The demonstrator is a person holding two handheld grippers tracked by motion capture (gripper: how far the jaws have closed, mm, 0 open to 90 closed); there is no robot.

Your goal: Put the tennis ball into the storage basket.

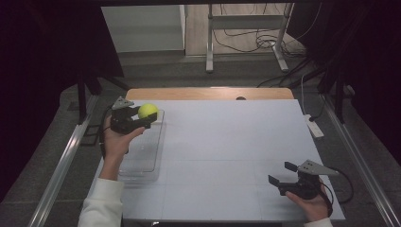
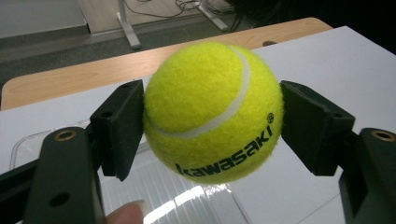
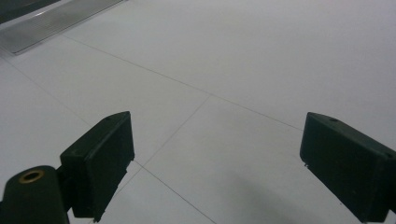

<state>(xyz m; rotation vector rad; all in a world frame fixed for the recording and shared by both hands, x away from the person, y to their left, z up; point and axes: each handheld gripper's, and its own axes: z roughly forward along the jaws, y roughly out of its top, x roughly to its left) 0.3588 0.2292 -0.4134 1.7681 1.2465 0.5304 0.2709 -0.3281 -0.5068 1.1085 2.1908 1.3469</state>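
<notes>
A yellow tennis ball [image 1: 148, 110] printed "kawasaki" [image 2: 212, 112] is held above the far end of a clear plastic tray [image 1: 142, 165]. My left gripper [image 1: 146, 117] is shut on it, one black pad [image 2: 122, 128] pressing each side. In the left gripper view the tray [image 2: 182, 198] lies below the ball and a fingertip shows at the bottom edge. My right gripper [image 1: 283, 173] rests low over the white table near the front right corner. Its jaws stand wide open [image 3: 222, 163] with nothing between them.
The white table top [image 1: 227, 142] stretches between the two grippers, with a wooden strip [image 1: 208, 93] along its far edge. A white oblong object [image 1: 314, 126] lies at the right edge. Metal stand legs [image 1: 209, 56] and cables sit on the floor beyond.
</notes>
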